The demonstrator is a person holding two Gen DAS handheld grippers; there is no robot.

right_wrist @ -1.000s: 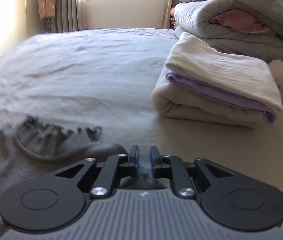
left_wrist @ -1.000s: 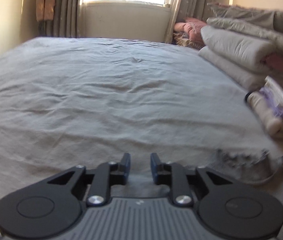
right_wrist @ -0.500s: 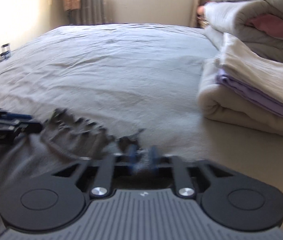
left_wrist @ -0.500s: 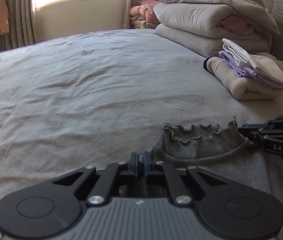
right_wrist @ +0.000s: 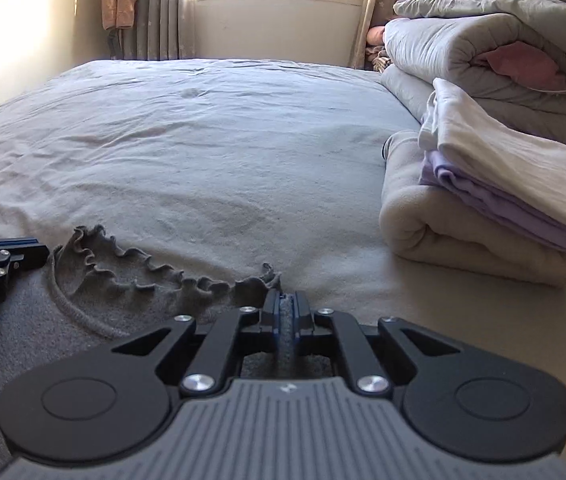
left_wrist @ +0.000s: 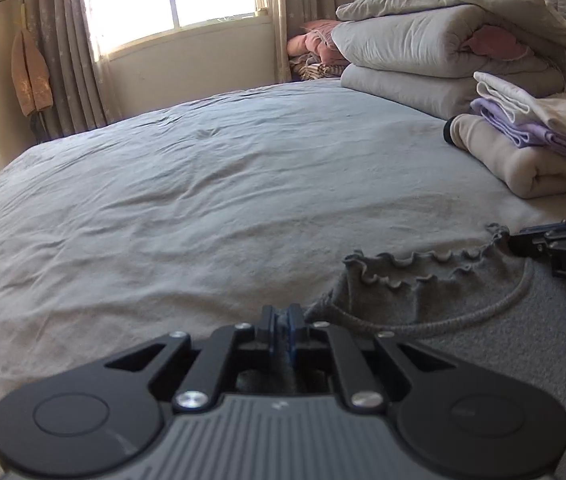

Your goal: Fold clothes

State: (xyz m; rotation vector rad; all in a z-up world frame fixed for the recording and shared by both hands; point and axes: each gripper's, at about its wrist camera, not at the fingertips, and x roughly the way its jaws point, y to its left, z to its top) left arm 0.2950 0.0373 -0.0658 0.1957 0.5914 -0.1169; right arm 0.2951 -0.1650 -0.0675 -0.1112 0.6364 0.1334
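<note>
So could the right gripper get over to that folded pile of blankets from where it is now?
Probably not yet: the right gripper is shut on the grey garment. The bed between it and the folded pile looks unobstructed.

Grey garment: lower body cut off by frame edge, pinched edges hidden between closed jaws; right gripper beside garment's frilled collar, only tip in frame

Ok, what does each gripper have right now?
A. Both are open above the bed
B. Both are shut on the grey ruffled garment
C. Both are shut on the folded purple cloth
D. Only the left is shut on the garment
B: the left gripper and the right gripper each pinch grey fabric of the grey ruffled garment, one at either end of its frilled edge.
</note>
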